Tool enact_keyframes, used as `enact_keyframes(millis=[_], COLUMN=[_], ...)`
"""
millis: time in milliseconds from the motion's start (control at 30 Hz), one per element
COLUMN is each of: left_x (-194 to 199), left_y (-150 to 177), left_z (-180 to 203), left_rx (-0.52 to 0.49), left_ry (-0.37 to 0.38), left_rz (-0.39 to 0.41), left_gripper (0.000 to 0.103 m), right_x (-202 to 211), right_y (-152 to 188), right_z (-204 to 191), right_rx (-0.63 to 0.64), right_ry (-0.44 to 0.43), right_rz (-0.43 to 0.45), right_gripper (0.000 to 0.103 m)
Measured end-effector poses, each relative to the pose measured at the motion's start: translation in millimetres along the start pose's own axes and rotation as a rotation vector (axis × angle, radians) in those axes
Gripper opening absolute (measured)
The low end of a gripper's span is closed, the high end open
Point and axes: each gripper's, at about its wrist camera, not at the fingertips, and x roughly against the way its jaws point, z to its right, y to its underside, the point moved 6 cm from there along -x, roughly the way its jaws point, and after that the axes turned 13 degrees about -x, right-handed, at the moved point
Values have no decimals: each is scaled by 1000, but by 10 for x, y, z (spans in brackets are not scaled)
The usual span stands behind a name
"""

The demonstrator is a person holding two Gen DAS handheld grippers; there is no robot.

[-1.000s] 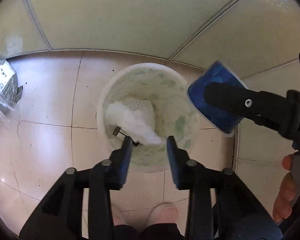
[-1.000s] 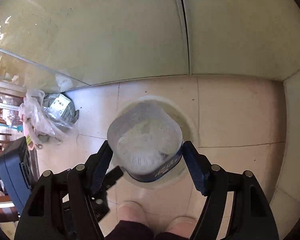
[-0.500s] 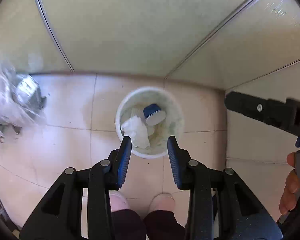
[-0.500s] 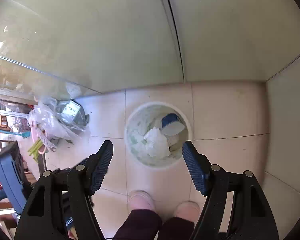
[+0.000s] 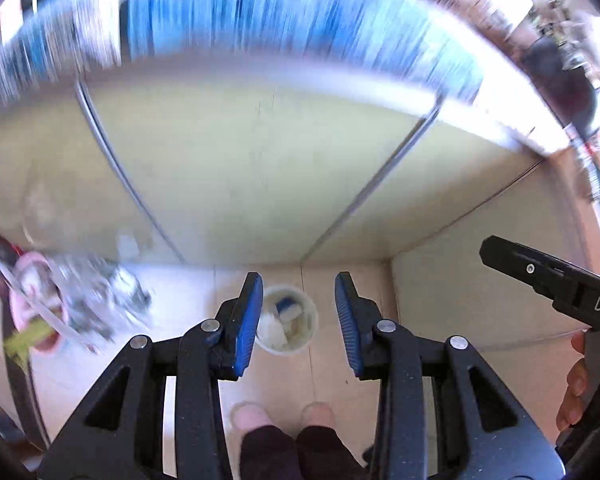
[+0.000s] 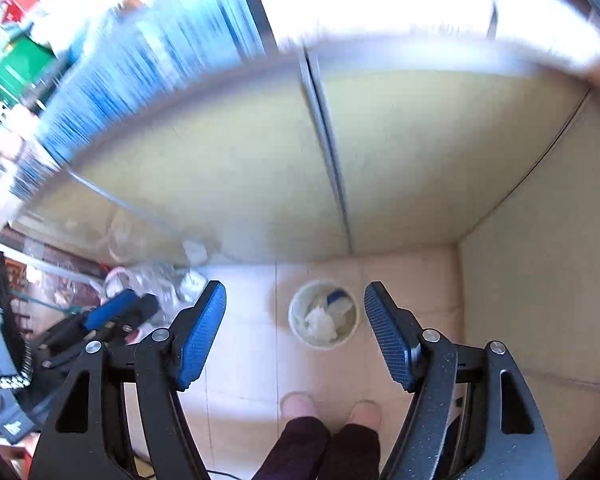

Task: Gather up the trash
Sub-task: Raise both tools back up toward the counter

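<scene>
Left tool (image 5: 296, 322): jaws apart, nothing between the pads.
Right tool (image 6: 295, 334): jaws wide apart, empty.
Bin (image 6: 323, 314): white, round, on the tiled floor (image 6: 244, 360) in a corner of pale green walls, far below both tools.
Trash: crumpled white paper (image 6: 320, 322) and a blue-and-white cup (image 6: 338, 300) lie inside the bin.
Elsewhere: clear plastic bags (image 5: 96, 300) heaped on the floor left of the bin; upper edges motion-blurred.

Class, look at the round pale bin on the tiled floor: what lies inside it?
Inside the round pale bin lie crumpled white paper and a blue-and-white cup. Anything beneath them is covered.
</scene>
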Motion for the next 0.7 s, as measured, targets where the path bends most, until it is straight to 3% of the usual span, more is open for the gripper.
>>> enact_keyframes(millis=[300,467,633,700], left_x=[1293,1855,2310,2393], left_y=[-751,-1024,-1185,-1253], left_z=[82,20,-29,-61], left_rx=[-47,-61,-64,-59], left_ry=[-7,-10,-62,-71], left_rz=[147,238,299,309], left_gripper=[40,52,64,71], right_x=[1223,1663,1951,2040], right_y=[-323,-382,-483,-522], right_z=[-438,-652,-850,-846], right_rx=[-10,-37,-17,-15], right_ry=[-28,-66,-54,-56], right_rz=[193,257,309,323], right_gripper=[69,69,69,74])
